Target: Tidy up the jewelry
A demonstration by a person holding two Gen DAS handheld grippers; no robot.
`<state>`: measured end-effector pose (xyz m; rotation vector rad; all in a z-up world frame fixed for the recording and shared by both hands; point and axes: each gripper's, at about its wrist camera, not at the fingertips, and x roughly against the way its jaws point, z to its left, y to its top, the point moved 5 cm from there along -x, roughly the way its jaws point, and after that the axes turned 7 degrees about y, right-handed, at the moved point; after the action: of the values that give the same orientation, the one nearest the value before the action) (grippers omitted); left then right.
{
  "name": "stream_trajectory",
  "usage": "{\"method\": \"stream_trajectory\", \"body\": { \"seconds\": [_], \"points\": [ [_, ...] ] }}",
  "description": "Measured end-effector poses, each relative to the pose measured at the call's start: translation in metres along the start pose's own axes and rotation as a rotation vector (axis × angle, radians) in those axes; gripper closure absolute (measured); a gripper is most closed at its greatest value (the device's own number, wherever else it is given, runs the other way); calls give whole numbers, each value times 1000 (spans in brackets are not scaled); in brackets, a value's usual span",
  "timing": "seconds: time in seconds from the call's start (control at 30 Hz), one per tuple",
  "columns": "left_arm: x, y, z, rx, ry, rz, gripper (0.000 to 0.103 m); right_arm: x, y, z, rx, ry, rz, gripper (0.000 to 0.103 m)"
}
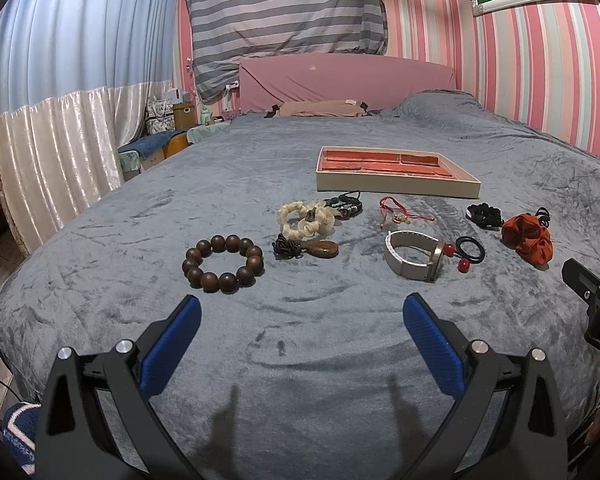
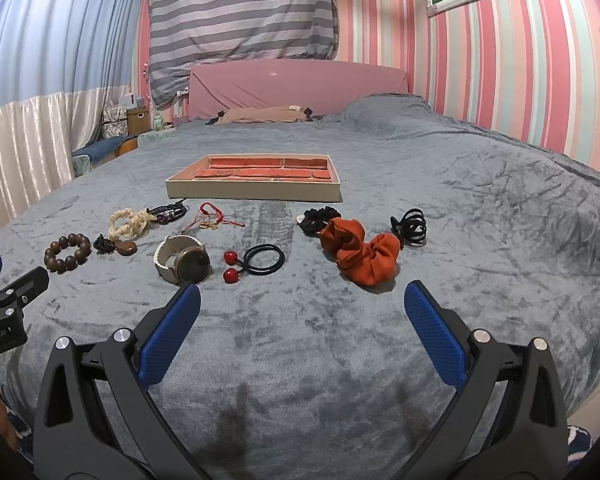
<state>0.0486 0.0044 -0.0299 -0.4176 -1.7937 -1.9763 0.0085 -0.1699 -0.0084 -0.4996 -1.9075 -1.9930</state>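
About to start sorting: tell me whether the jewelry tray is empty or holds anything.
Empty as far as visible: the tray shows only bare red compartments; its near wall hides the front row's floor.

Both tools are showing the same build: the left tool (image 1: 302, 306) and right tool (image 2: 302, 296) are wearing ribbed blue pads (image 2: 170, 334) on black arms, fastened with silver screws (image 1: 125, 346).
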Motion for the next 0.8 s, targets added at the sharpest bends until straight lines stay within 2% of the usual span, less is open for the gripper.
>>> {"method": "stream_trajectory", "body": {
  "seconds": [0.8],
  "points": [
    [-4, 1, 2, 7, 5, 1, 4, -2, 0, -3, 0, 0, 9, 4]
  ]
}}
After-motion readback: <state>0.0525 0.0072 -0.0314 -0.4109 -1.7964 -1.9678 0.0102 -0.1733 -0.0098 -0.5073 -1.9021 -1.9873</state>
